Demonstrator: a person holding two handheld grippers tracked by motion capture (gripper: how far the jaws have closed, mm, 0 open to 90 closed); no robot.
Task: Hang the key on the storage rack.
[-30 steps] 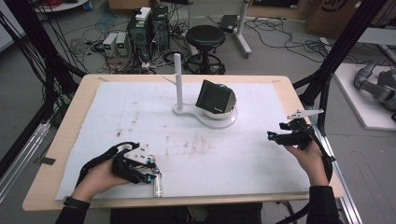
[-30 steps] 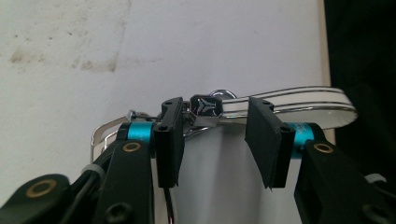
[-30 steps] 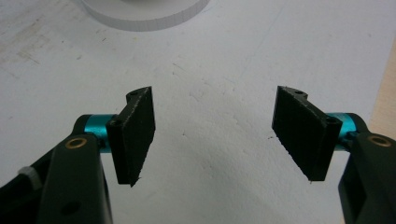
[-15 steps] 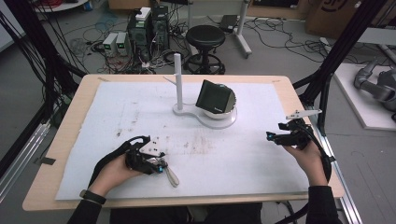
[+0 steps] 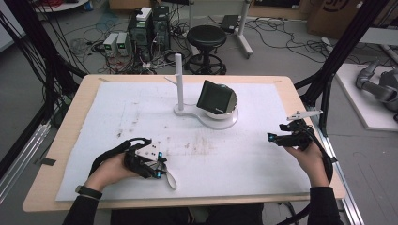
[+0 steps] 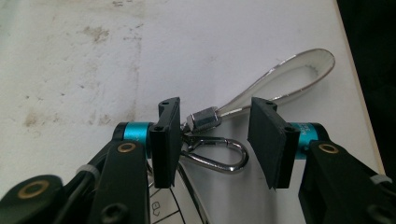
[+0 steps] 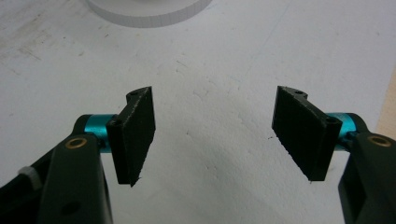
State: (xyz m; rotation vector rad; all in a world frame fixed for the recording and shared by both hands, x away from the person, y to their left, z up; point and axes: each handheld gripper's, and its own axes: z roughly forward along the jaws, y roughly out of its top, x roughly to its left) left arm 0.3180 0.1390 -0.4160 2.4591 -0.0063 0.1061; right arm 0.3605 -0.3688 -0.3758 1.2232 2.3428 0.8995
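left gripper (image 5: 157,169) sits near the front edge of the table (image 5: 61,140), left of centre, held low over the white mat (image 5: 141,108). in the left gripper view its jaws stand apart, released, with a keyring strap (image 6: 261,93) lying on the mat between them. the jaws have just been opening. the strap is a clear glossy loop ending in a small metal crimp (image 6: 203,119), with a silver carabiner clip (image 6: 215,156) hooked to it. the crimp and the clip's near end lie just beside, perhaps touching, the left-hand pad (image 6: 167,135); the other pad (image 6: 271,140) stands clear of the clip, so nothing is clamped. the loop end points away from the jaws toward the mat's edge, where a strip of bare wooden table shows. in the high view the strap (image 5: 172,180) shows as a pale loop just in front of the gripper, close to the front edge of the mat.

right gripper (image 5: 274,138) is near the right edge of the table, held in the right hand (image 5: 307,157), pointing inward across the mat. in the right gripper view its jaws are wide apart, released, with bare mat between them.

toward the back of the table, about centre, stands a white base (image 5: 206,117) with an upright white post (image 5: 179,79) and a dark tilted square panel (image 5: 213,97). brown stains mark the mat's middle.
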